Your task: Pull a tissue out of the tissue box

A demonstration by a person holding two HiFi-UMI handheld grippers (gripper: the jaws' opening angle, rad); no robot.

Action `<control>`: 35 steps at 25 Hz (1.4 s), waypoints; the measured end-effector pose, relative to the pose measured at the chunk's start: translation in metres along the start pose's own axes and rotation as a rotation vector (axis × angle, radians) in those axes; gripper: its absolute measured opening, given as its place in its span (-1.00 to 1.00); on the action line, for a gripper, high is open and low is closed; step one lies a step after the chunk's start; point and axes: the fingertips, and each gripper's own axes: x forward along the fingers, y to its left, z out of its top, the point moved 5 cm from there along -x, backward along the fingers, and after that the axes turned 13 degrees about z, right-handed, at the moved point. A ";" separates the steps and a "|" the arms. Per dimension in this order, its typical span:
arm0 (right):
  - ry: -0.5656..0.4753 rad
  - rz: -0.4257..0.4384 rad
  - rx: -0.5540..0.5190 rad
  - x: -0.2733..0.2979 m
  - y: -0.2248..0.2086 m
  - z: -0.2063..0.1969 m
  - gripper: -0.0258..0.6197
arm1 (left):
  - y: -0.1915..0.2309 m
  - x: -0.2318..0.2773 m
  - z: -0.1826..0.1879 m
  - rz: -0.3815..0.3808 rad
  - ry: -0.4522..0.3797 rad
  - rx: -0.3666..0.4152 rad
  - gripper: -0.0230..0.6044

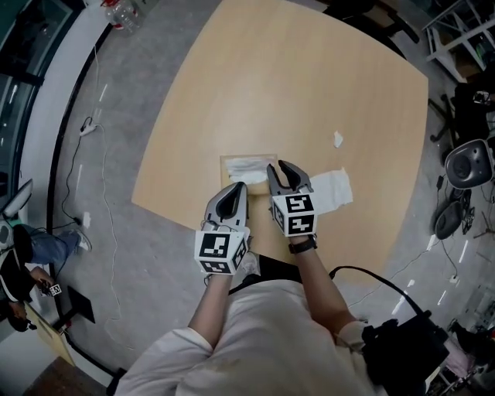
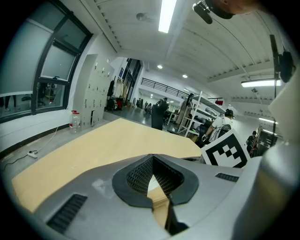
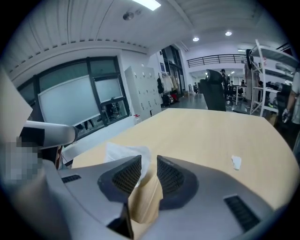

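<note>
- Resting on the table near its 6 o'clock edge, the box is seen with a tissue bunched up out of its top slot.
- The left gripper is held at the box's 6 o'clock side. Its jaws are clenched tip to tip, and nothing is gripped between them.
- Through the small gap behind those closed tips, only a pale, wood-coloured surface is seen in the left gripper view.
- The right gripper is placed at the box's 4 o'clock corner, pointed toward 12 o'clock and tilted downward.
- Its jaws are released and stand apart. In the right gripper view the tissue is seen just past the 9 o'clock jaw and partly in the gap, but it is not pinched by the pads.
- Whether the tissue is brushed by that jaw cannot be told.
- A loose sheet is laid flat on the table at 3 o'clock from the box, just beside the right gripper.
- A small white scrap is found farther out at 2 o'clock from the box, well apart from both grippers.
- A bottle is seen well beyond the table at 11 o'clock.
</note>
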 end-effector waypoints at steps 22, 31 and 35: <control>-0.097 0.006 -0.032 -0.030 0.024 0.011 -0.91 | -0.031 -0.030 -0.004 -0.058 -0.019 0.014 -0.92; -0.176 -0.026 -0.016 -0.076 0.026 0.014 -0.91 | -0.059 -0.041 -0.007 -0.126 -0.034 0.038 -0.92; -0.239 -0.028 0.028 -0.103 0.028 0.020 -0.91 | -0.076 -0.048 -0.006 -0.167 -0.038 0.052 -0.92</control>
